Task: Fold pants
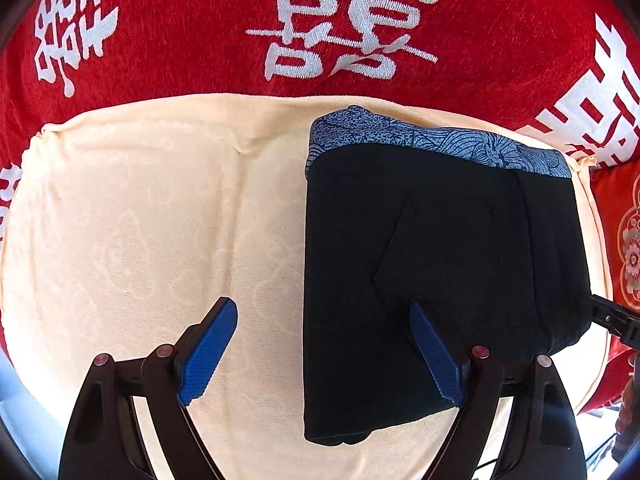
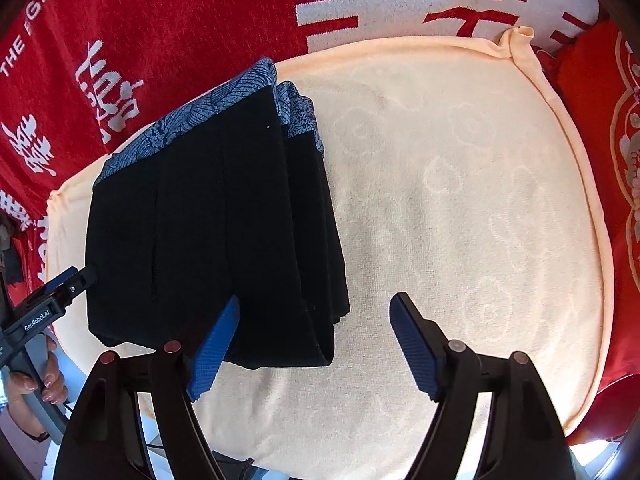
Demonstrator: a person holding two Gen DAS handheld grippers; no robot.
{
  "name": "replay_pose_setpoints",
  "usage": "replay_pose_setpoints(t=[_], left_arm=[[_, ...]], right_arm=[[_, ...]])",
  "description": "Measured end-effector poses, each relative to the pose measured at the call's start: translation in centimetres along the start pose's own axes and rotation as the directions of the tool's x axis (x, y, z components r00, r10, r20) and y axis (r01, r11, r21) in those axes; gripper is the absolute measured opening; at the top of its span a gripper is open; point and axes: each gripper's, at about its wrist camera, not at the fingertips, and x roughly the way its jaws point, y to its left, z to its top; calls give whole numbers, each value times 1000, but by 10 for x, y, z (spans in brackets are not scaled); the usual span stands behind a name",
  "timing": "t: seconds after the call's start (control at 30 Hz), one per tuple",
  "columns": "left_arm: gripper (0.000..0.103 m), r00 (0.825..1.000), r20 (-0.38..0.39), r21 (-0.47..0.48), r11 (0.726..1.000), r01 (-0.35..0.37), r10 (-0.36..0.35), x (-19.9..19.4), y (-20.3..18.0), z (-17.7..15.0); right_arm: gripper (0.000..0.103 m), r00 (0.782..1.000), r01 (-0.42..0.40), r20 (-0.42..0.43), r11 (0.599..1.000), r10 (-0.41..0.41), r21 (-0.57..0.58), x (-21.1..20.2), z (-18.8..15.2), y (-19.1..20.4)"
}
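Both hand-held grippers hung above the work surface with their jaws spread wide and nothing between them. Each had two black fingers tipped with blue, finely ribbed pads. On the left gripper (image 1: 324, 354) one pad hovered over bare cloth and the other over the near part of the pants; on the right gripper (image 2: 314, 346) the left pad overlapped the pants' near edge and the other stood over bare cloth. Neither pad could be confirmed as touching the fabric. Beneath them lay one cream towel (image 1: 160, 220), soft and napped, with faint cloud-like motifs woven in and a rolled hem around its rounded edge. One pair of black pants (image 1: 440, 260) rested on it, folded into a compact, roughly rectangular stack of several smooth matte layers, with stitched seam lines visible on top. Its blue patterned waistband (image 1: 440, 136), printed with wave and speckle designs, lay at the far end of the stack. Farther out, a red chenille-like blanket (image 1: 180, 32) bearing large white characters spread under the towel. One red cushion (image 2: 592, 92) with pale ornamental outlines sat beside the towel's corner.
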Motion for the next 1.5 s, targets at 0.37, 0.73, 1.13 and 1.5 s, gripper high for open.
replay_pose_setpoints(t=[0.37,0.73,1.13,1.5], left_arm=[[88,1000,-3,-24,1000,9,-9,2,6,10],[88,999,-12,-28,999,30,-30,9,6,22],[88,980,-53,5,981,192,-191,23,30,35],[88,891,-134,-42,901,432,-433,64,19,40]], right_arm=[[80,996,-92,8,993,92,-69,-5,6,16],[81,990,-138,-8,990,138,-29,6,14,8],[81,950,-311,-24,950,311,10,24,22,-26],[87,832,-542,-108,839,545,59,67,45,-39]])
